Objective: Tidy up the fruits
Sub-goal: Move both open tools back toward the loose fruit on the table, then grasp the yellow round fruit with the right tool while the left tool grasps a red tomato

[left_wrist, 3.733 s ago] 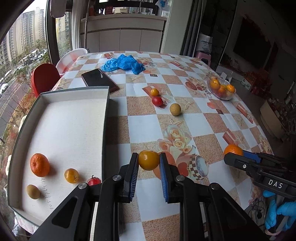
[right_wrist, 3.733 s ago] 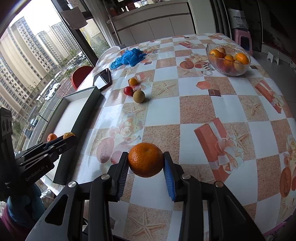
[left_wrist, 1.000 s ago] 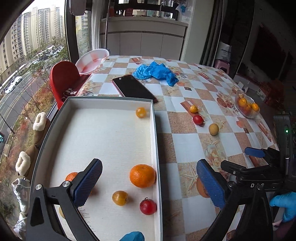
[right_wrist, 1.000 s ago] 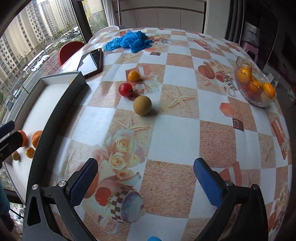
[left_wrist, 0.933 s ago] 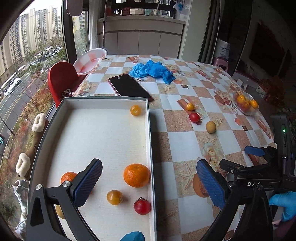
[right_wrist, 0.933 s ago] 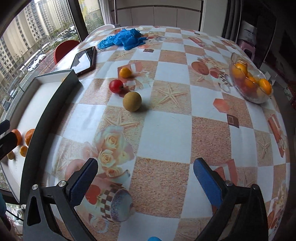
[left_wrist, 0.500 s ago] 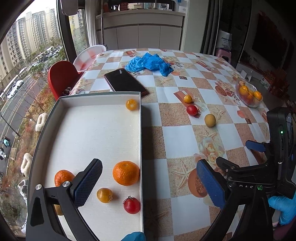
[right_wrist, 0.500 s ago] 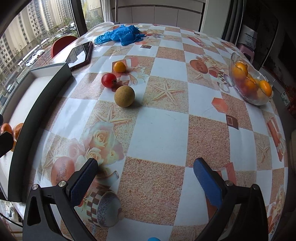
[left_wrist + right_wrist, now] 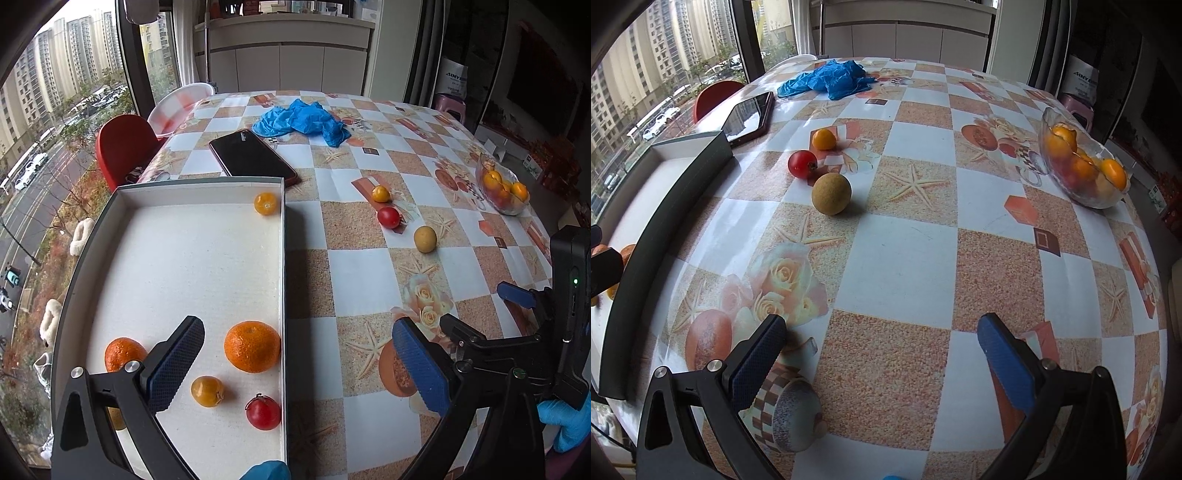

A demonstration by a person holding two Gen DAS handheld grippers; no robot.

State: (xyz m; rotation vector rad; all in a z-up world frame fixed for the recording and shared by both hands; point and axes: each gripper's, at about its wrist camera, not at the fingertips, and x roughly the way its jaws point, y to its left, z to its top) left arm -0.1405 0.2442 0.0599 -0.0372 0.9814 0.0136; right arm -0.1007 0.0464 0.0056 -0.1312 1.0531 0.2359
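A white box tray lies on the table's left side. In it are a large orange, a second orange, a yellow fruit, a red tomato and a small orange fruit in the far corner. Loose on the tablecloth sit a small yellow fruit, a red tomato and a tan round fruit. My left gripper hangs open over the tray's right wall. My right gripper is open and empty above the tablecloth, short of the loose fruits.
A glass bowl of oranges stands at the right edge. A dark phone lies behind the tray, with a crumpled blue glove beyond it. A red chair stands at the table's far left. A blue-gloved hand holds the right gripper.
Both held fruits were let go; both grippers went from shut to open. The large orange and small fruit now lie in the tray. The right gripper has moved forward toward the loose fruits.
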